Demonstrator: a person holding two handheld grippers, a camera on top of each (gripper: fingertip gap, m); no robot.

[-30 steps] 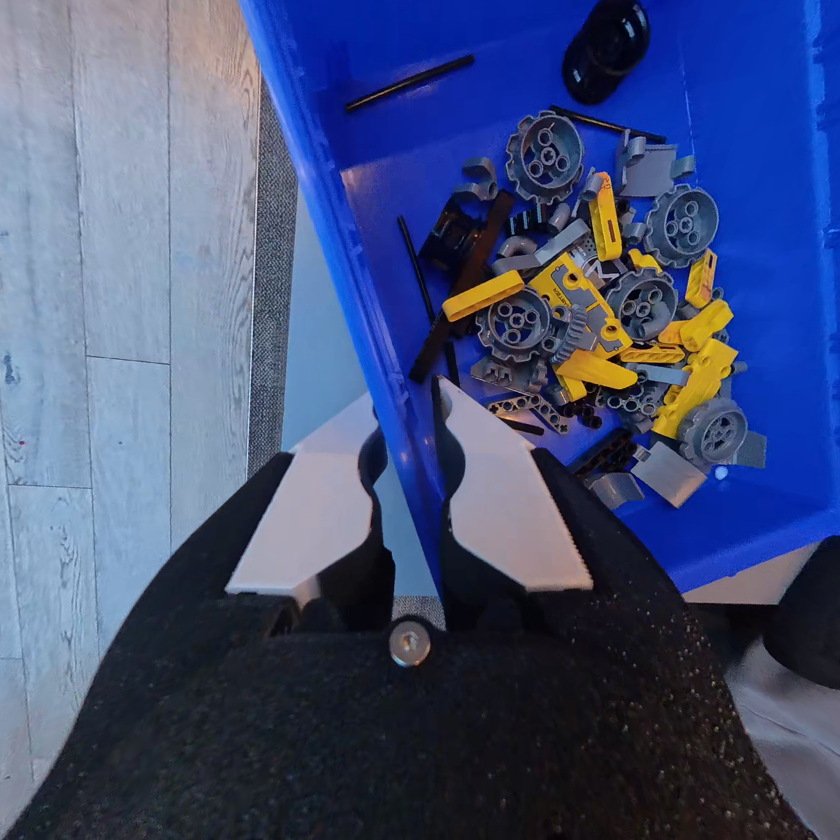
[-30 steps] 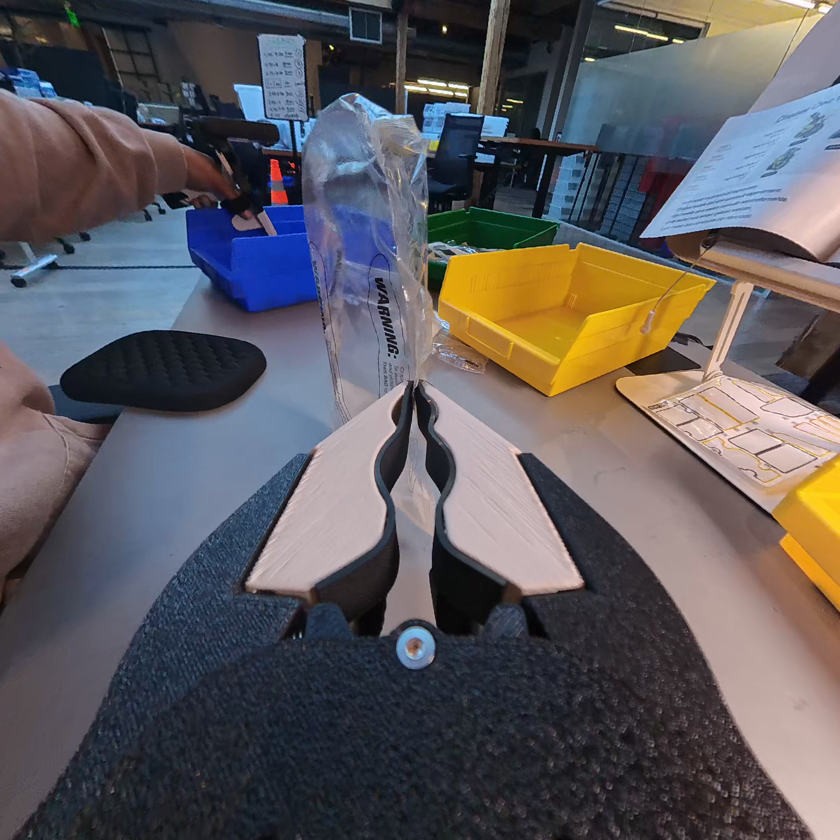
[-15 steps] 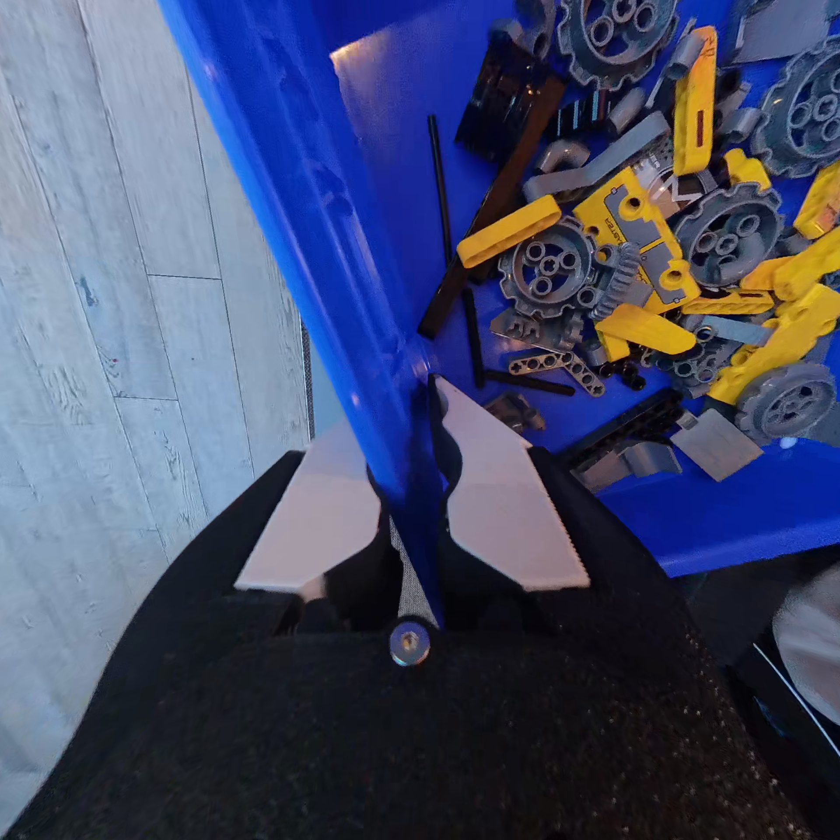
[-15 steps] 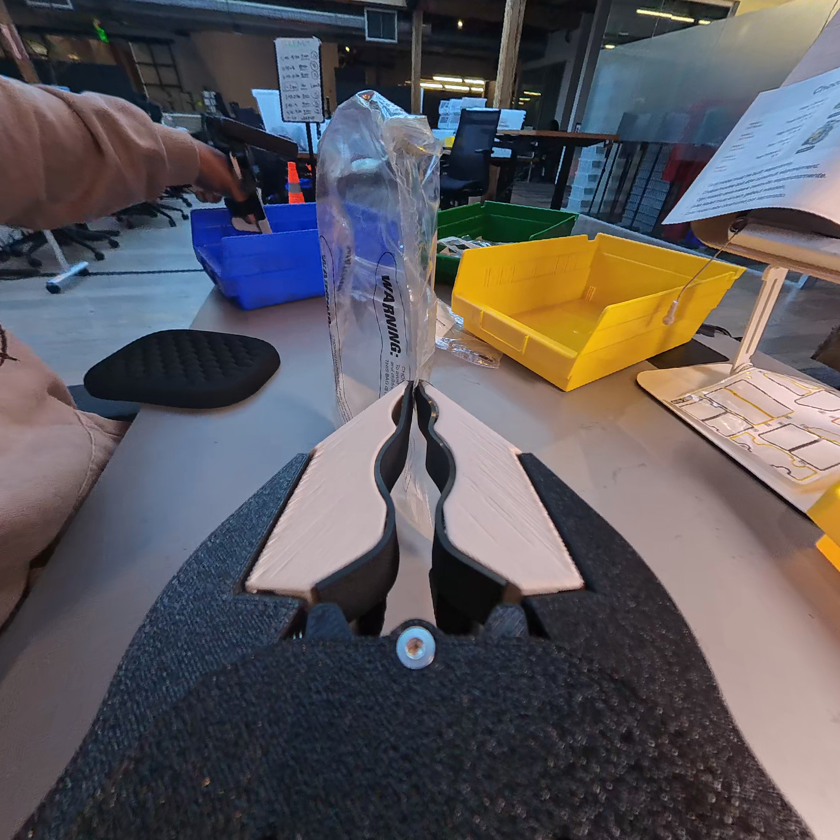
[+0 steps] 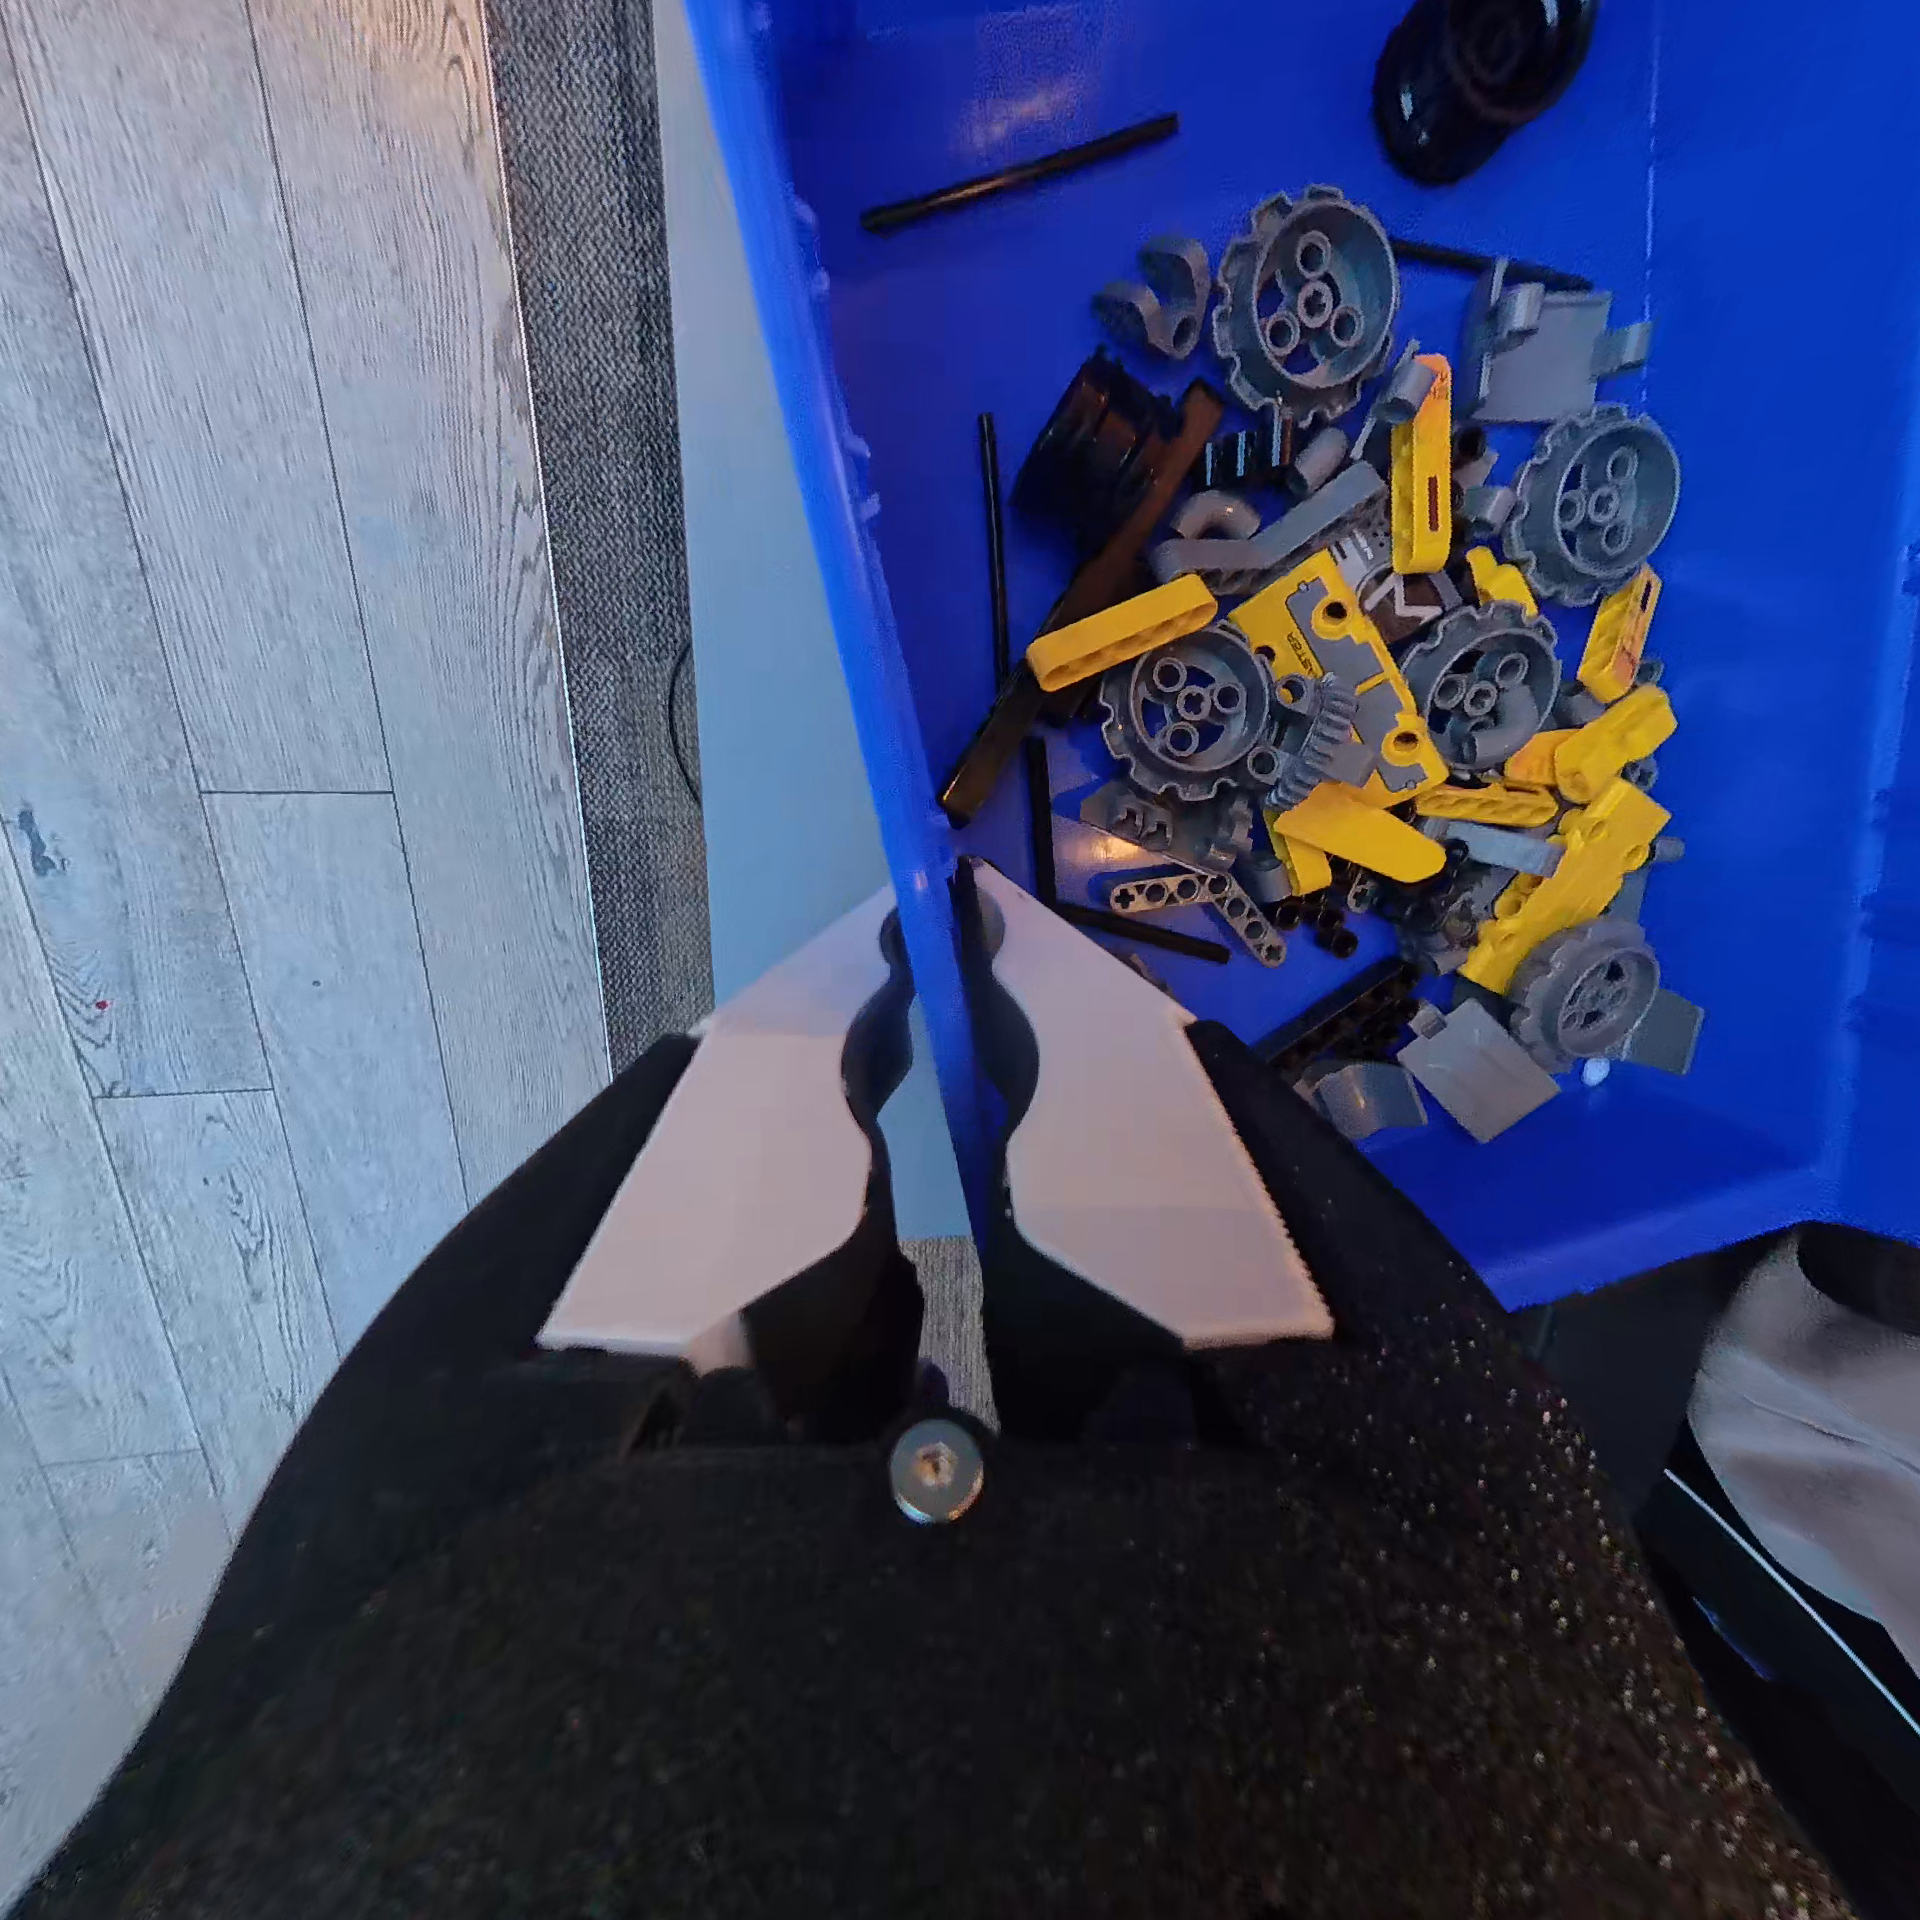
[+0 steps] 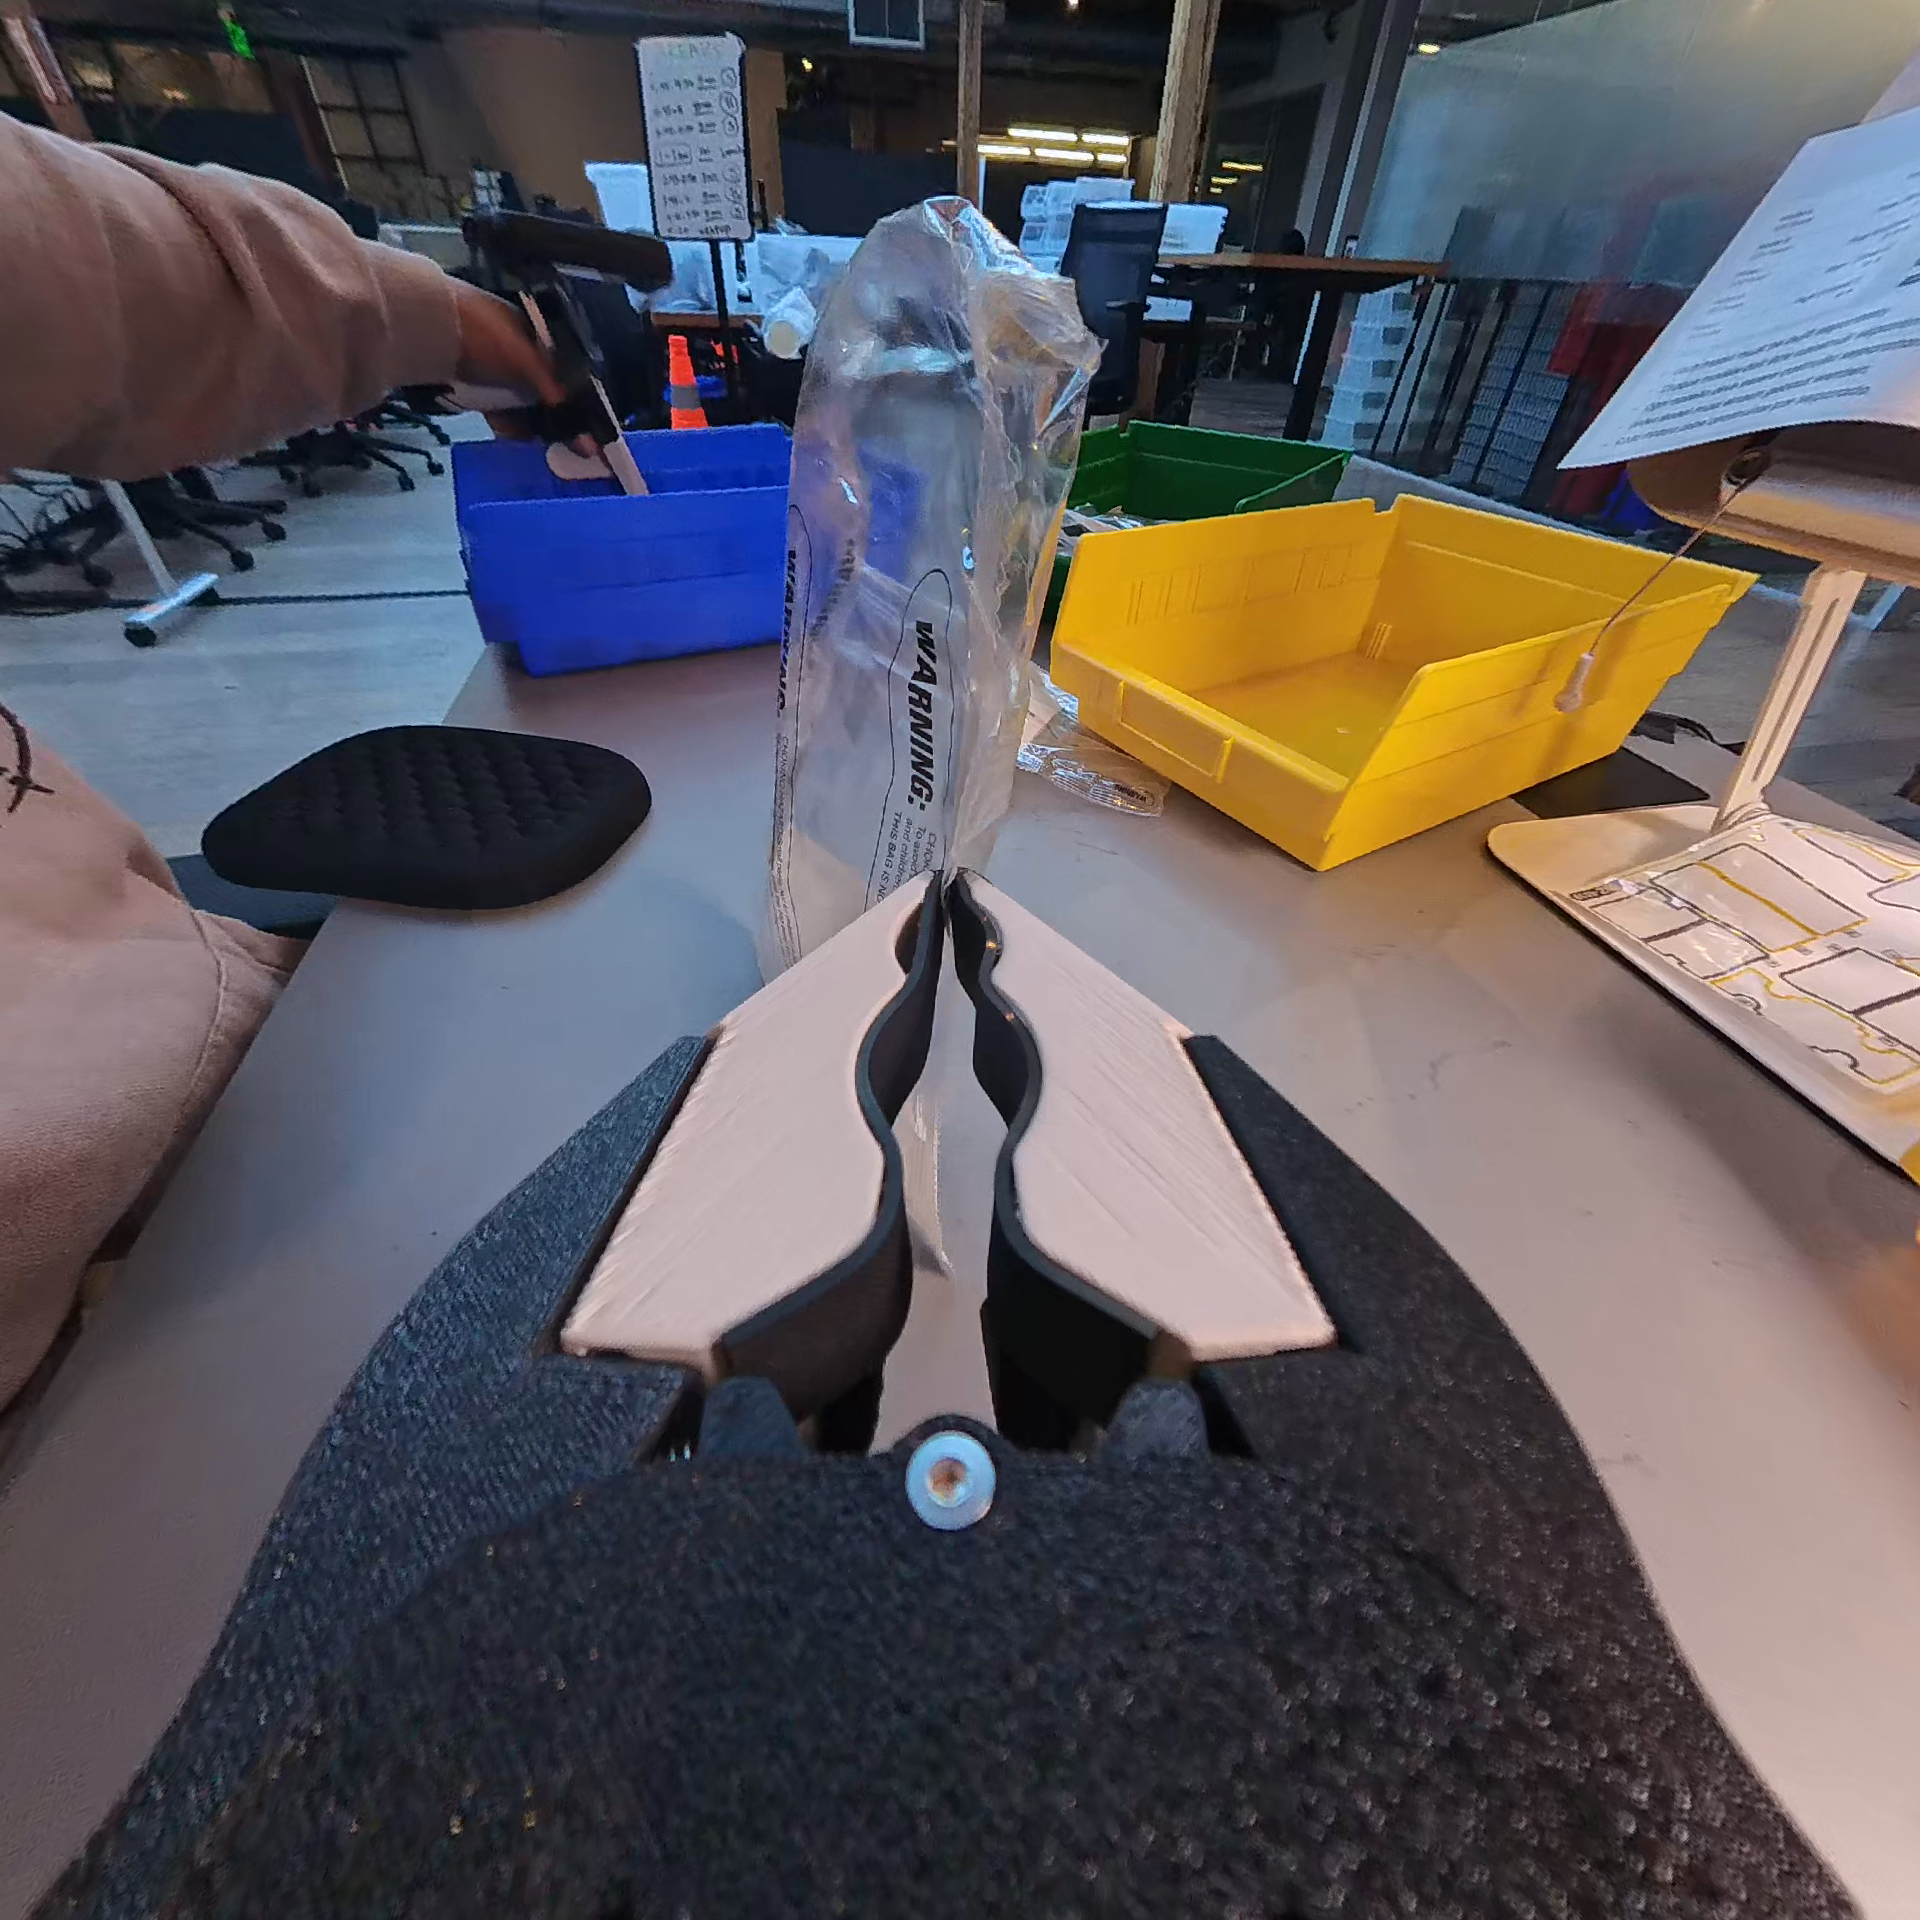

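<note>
1. The left gripper (image 5: 938,899) is clamped on the side wall of the blue bin (image 5: 831,436), one finger outside the wall and one inside; pinching the thin wall this way gives a firm hold on the whole bin, which shows tilted in the left wrist view, with the wooden floor (image 5: 260,623) showing beyond its edge

2. Inside that bin lies a heap of building-toy parts (image 5: 1382,707): grey toothed wheels, yellow beams, black axles and grey panels, bunched toward one side, which fits the tilt. A black tyre (image 5: 1475,73) sits apart near the far end

3. The right gripper (image 6: 948,883) is closed on the lower edge of a clear plastic bag (image 6: 925,499), so the bag stands up above the fingertips over the grey table (image 6: 1351,1091). The film is crumpled and glossy with black print; it may hold a few pieces near the top, though the reflections make that hard to tell

4. Past the bag, in the right wrist view, the other gripper (image 6: 587,436) reaches into the same blue bin at the table's far edge, held by an arm in a tan sleeve (image 6: 208,312)

5. Nearby stand an empty yellow bin (image 6: 1382,665), a green bin (image 6: 1195,468), a black padded rest (image 6: 426,810), and an open booklet on a stand (image 6: 1787,343)
</note>
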